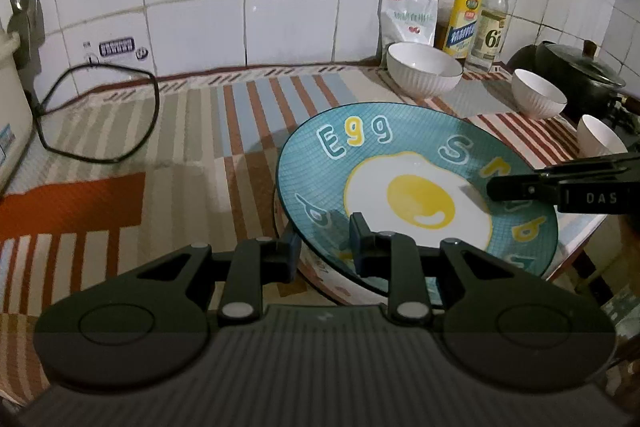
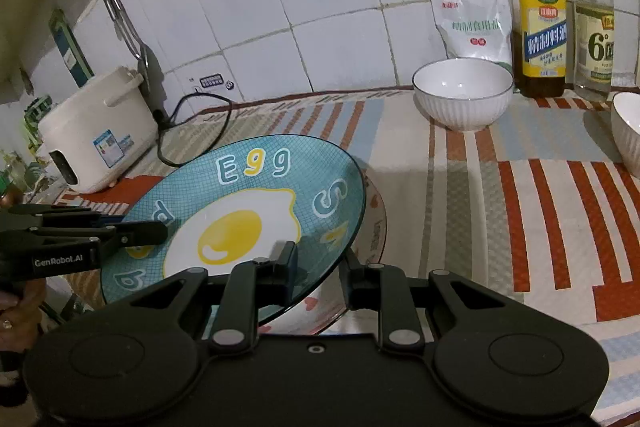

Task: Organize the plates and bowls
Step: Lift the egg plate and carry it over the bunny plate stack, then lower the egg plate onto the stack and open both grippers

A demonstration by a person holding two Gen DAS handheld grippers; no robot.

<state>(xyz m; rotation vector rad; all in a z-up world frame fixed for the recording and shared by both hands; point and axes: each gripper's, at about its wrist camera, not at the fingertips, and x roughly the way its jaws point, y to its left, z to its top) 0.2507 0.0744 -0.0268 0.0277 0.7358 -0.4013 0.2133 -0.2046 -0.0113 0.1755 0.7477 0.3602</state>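
a blue plate printed with a fried egg is held tilted above the striped cloth, gripped at opposite rims. the left gripper is clamped on the near rim, one finger above the plate and one below; the right gripper is clamped the same way on its own side. a second plate, pale with small hearts, lies on the cloth just under the blue one, partly hidden. three white bowls are set apart toward the wall: a large bowl by the bottles, a mid bowl and a small bowl near the dark pot.

the step in hand is judged to be stacking the blue plate on the lower one. it is best done by levelling the plate first, centring it over the lower rim, and lowering both sides together, so that the glazed rim is not let slip before contact is made.
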